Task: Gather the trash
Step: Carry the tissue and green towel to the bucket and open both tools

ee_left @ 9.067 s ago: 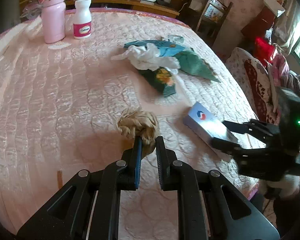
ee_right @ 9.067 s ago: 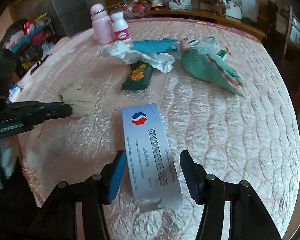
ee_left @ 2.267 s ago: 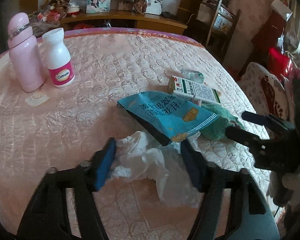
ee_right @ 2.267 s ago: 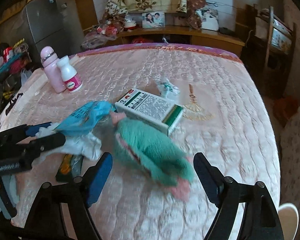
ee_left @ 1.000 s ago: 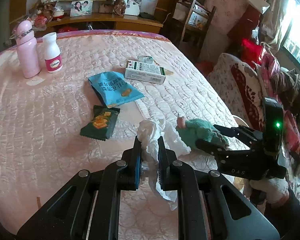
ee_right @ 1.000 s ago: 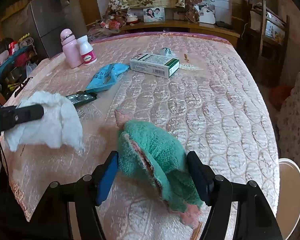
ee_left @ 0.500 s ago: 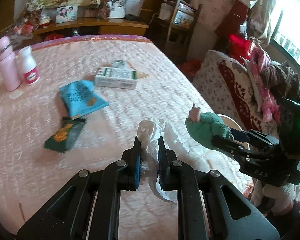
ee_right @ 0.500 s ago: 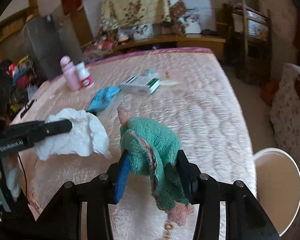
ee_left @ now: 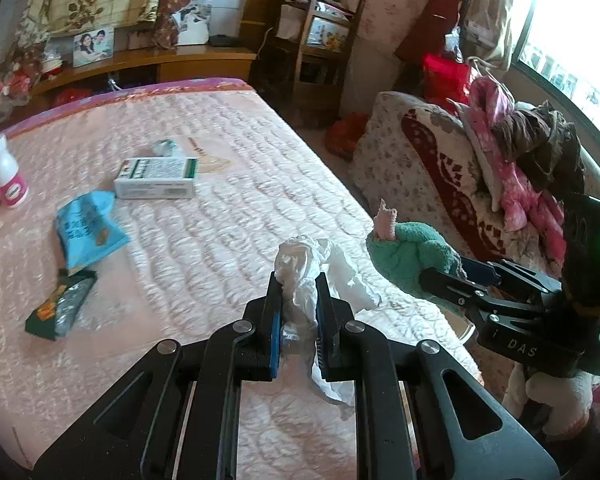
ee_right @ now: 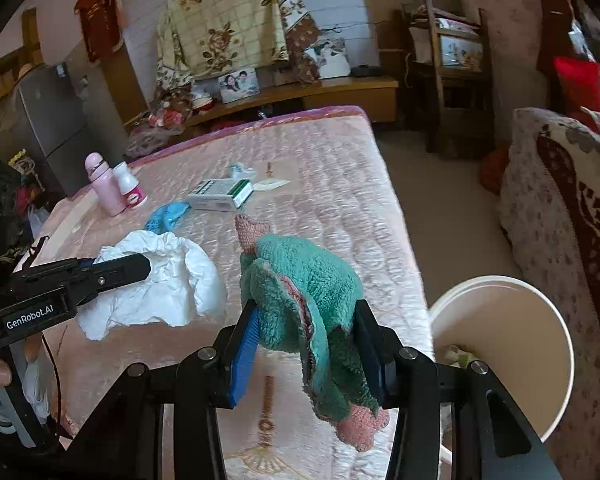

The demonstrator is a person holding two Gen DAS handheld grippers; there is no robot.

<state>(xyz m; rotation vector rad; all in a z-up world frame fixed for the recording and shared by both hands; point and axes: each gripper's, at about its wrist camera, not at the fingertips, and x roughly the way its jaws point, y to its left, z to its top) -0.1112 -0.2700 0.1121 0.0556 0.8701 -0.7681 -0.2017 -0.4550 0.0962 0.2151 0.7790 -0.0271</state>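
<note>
My left gripper (ee_left: 298, 280) is shut on a crumpled white tissue (ee_left: 320, 266) and holds it above the pink bed's right edge; the tissue also shows in the right wrist view (ee_right: 168, 280). My right gripper (ee_right: 306, 312) is shut on a green and pink fluffy cloth (ee_right: 312, 292), held in the air beside the bed; the cloth also shows in the left wrist view (ee_left: 410, 254). A white round bin (ee_right: 512, 344) stands on the floor to the right of the bed, below and right of the cloth.
On the bed (ee_left: 220, 220) lie a white and green box (ee_left: 156, 178), a blue snack bag (ee_left: 86, 228) and a dark green wrapper (ee_left: 60, 306). A pink bottle (ee_right: 102, 184) and a white pill bottle (ee_right: 130, 190) stand at the far left. A patterned sofa (ee_right: 560, 208) is on the right.
Both grippers have lifted their loads off the bed and swung right toward the bed's edge. The white bin has come further into the right wrist view.
</note>
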